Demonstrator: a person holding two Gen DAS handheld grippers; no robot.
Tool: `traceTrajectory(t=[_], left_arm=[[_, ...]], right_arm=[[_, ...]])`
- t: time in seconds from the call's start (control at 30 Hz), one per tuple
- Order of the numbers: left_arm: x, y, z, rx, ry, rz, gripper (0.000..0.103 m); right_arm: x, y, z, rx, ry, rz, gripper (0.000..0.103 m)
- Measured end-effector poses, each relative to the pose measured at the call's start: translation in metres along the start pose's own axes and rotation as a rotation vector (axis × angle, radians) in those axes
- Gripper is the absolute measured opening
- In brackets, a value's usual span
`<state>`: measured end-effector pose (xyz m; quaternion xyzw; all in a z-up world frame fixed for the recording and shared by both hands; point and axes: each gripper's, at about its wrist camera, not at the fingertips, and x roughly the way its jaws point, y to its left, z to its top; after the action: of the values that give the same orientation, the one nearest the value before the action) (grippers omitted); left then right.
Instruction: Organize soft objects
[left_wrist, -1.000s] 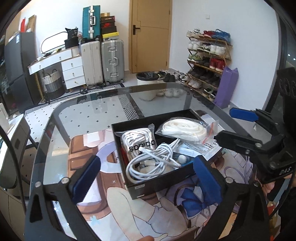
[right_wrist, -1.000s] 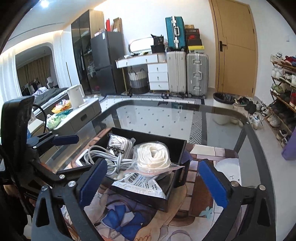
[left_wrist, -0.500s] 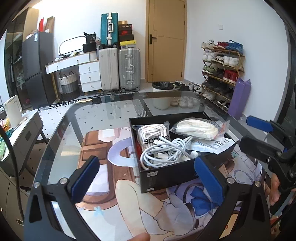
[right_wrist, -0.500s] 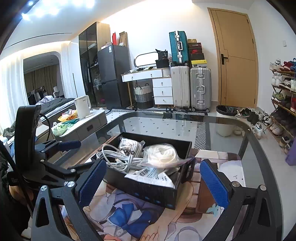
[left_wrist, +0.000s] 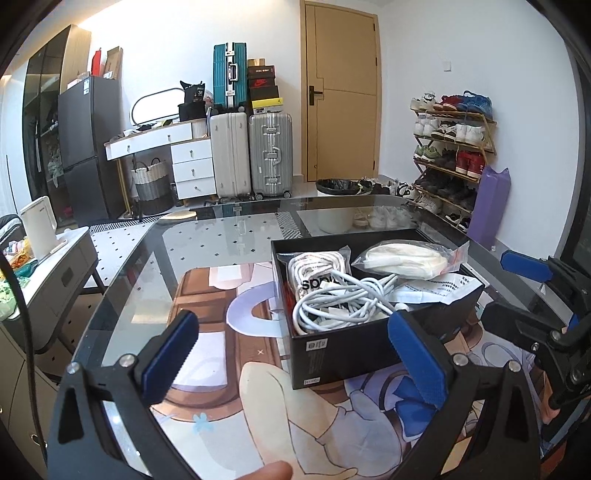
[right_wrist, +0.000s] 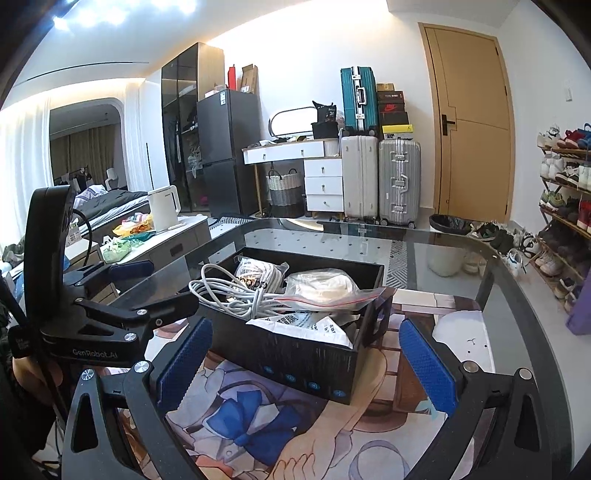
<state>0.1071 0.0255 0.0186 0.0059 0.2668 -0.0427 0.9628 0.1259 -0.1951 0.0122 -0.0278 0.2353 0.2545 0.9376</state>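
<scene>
Left wrist view: both tongs pulled back and up from box (left_wrist: 373, 317) since a second ago; left tongs (left_wrist: 295, 354) wide, empty; right tongs (right_wrist: 306, 360) wide, empty. Cables (left_wrist: 340, 301), bagged rope (left_wrist: 402, 260) inside box, mid-counter (left_wrist: 207, 251). Packing looks finished.

Bright, sharp fisheye views with dark bowed edges; ceiling lights (right_wrist: 92, 14) flare, glass table (right_wrist: 461, 266) reflects.

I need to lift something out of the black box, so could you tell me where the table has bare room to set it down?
The printed mat left of the black box lies bare, as does the glass table beyond it toward the suitcases. The box itself is crowded: white cable, two bagged bundles and a paper.
</scene>
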Motion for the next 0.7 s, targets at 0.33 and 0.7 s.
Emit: traceTrajectory(t=[0.33,0.7], left_arm=[[0.0005,0.0004,-0.0066,-0.005,-0.020,0.000,0.103],[-0.0021,-0.0011,-0.0084,-0.020,-0.036,0.001,0.103]], right_arm=[[-0.0032,0.0049,-0.0045,-0.003,-0.015,-0.006,0.102],[-0.0065,0.0027,-0.0040,-0.006,-0.035,-0.013,0.102]])
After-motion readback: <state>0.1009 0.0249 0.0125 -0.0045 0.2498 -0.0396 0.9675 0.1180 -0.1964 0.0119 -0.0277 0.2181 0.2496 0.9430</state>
